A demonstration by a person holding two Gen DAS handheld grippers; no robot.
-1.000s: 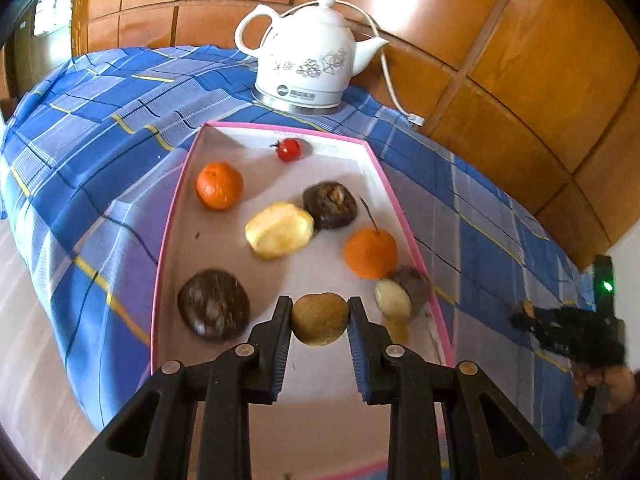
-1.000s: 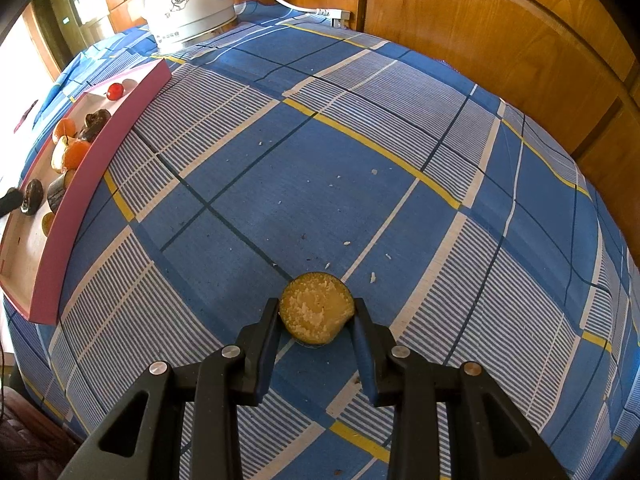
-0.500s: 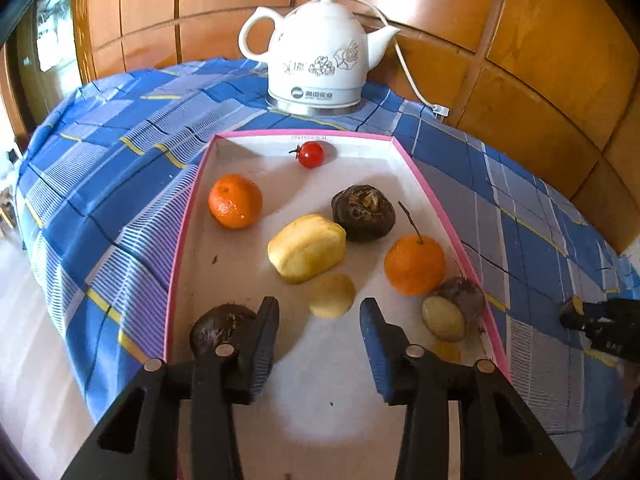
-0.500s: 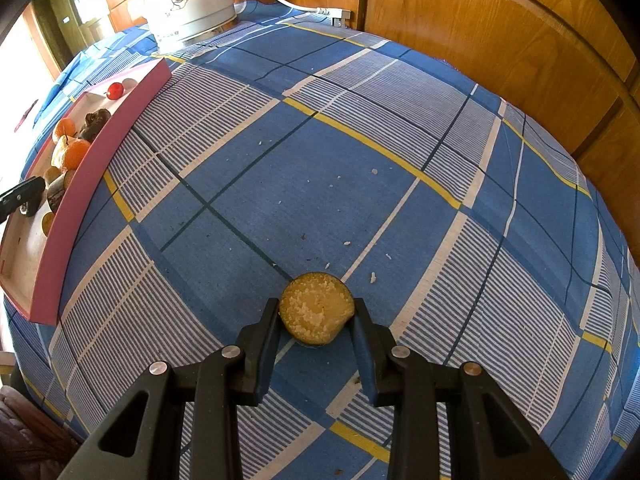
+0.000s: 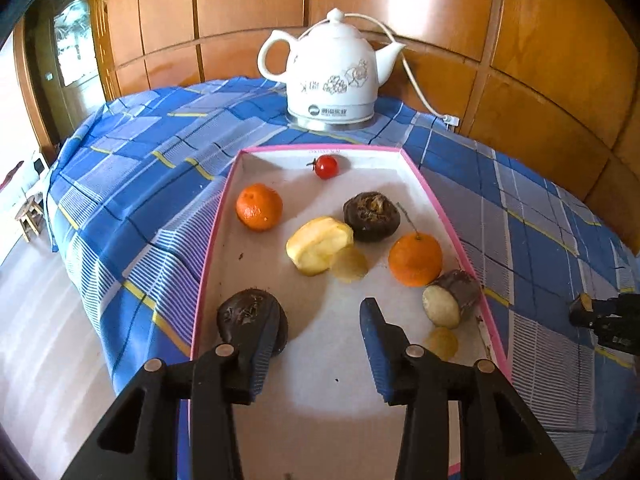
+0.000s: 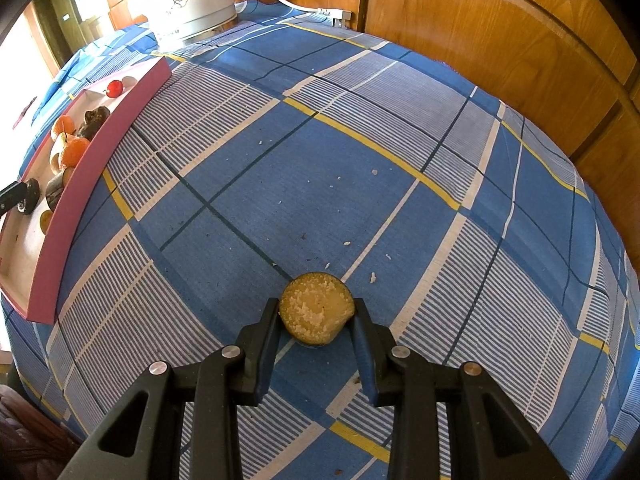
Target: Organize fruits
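Observation:
A pink-rimmed tray (image 5: 216, 224) holds a cherry tomato (image 5: 326, 167), two oranges (image 5: 259, 207) (image 5: 416, 259), two dark fruits (image 5: 372, 216) (image 5: 248, 314), a yellow cut fruit (image 5: 318, 245), a small tan fruit (image 5: 349, 265) and a cut dark-skinned piece (image 5: 452, 298). My left gripper (image 5: 320, 344) is open and empty above the tray's near end. My right gripper (image 6: 316, 334) is shut on a cut fruit half (image 6: 316, 308) resting on the blue checked cloth (image 6: 360, 140). The tray (image 6: 100, 144) shows at the far left of the right wrist view.
A white electric kettle (image 5: 332, 80) with its cord stands behind the tray, against wooden wall panels (image 5: 540, 60). The cloth's edge drops to the floor at the left (image 5: 80, 240). The right gripper (image 5: 604, 316) shows at the far right of the left wrist view.
My left gripper opened and let go of the small tan fruit, which now lies beside the yellow fruit. The gripper drew back and up. The right gripper has not moved.

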